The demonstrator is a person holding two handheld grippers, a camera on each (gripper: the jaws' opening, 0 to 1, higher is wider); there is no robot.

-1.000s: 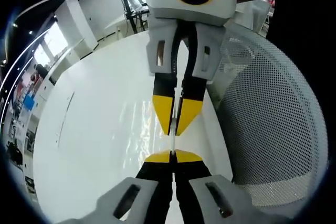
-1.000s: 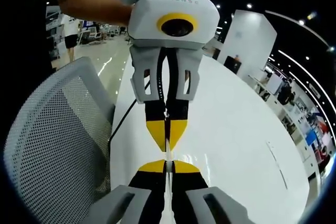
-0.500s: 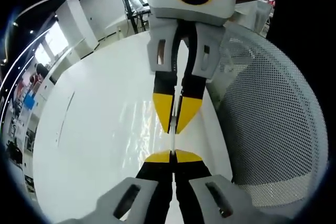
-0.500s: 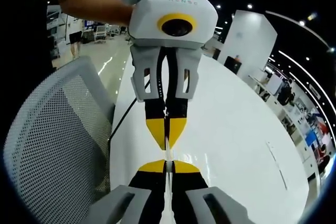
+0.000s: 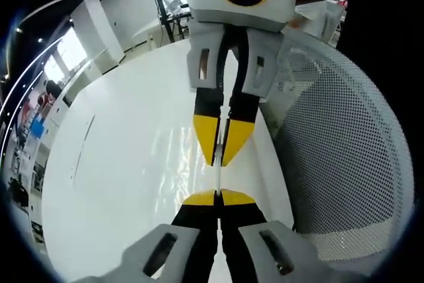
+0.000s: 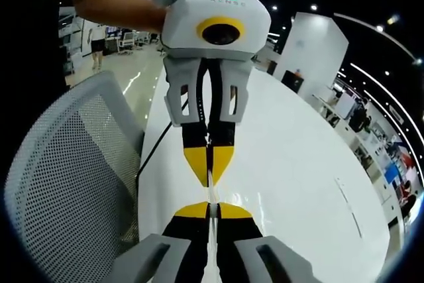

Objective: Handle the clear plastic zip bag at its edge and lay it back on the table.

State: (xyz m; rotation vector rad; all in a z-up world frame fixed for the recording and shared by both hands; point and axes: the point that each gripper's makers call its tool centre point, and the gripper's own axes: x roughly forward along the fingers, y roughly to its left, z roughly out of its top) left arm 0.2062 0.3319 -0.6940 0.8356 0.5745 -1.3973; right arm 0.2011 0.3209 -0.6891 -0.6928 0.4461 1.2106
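The clear plastic zip bag (image 5: 218,178) is stretched as a thin pale strip between two grippers that face each other tip to tip above the white table (image 5: 119,164). In the left gripper view, my left gripper (image 5: 218,194) is shut on the near end of the bag's edge. The right gripper (image 5: 221,162) comes down from the top and is shut on the far end. In the right gripper view, my right gripper (image 6: 211,207) pinches the bag (image 6: 211,193), and the left gripper (image 6: 209,181) clamps it from above. The bag's sheet shows as a glossy ripple beside the jaws.
A grey mesh chair back (image 5: 344,144) stands close beside the table's edge, also in the right gripper view (image 6: 66,183). A person's bare forearm (image 6: 119,8) holds the left gripper. A black cable (image 6: 151,157) runs along the table edge. Showroom fittings lie far behind.
The two grippers have drawn very slightly apart along the bag's edge. Both stay shut on it.
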